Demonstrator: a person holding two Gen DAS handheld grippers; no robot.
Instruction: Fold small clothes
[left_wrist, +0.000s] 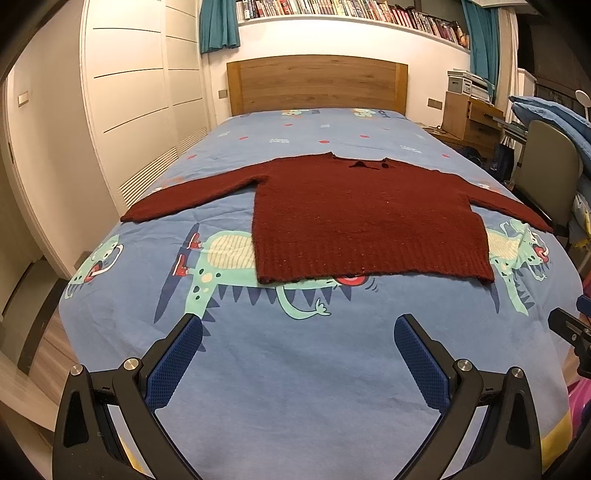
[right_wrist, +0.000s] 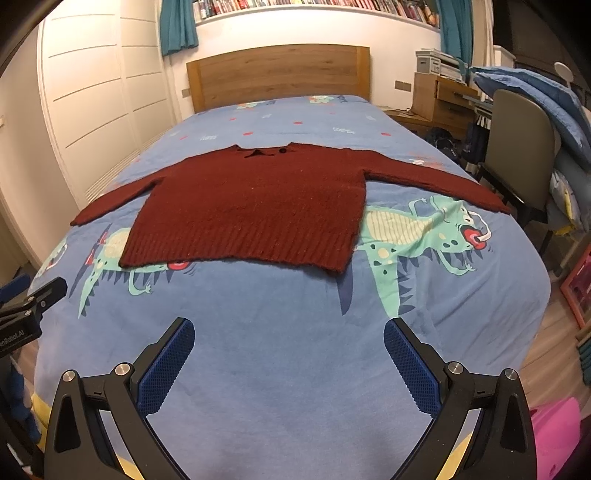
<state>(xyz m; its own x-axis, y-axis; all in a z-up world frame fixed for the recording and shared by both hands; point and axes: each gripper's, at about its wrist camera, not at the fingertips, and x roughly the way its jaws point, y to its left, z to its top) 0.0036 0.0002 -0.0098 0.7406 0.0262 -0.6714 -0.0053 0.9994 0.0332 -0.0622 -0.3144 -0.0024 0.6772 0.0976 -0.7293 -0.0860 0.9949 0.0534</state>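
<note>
A dark red sweater (left_wrist: 354, 214) is lying flat, both sleeves spread, mid-frame on the bed (left_wrist: 295, 369). The left gripper (left_wrist: 298, 334) and right gripper (right_wrist: 289, 334) are hovering below it, jaws released (2 empty pairs). Only the right view is showing a pink object (right_wrist: 554, 432) at lower right.

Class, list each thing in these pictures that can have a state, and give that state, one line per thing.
sweater: unfolded, flat on the bed, both sleeves spread out.
left gripper: open, empty, short of the sweater.
right gripper: open, empty, short of the sweater.
bedsheet: spread smooth.
</note>
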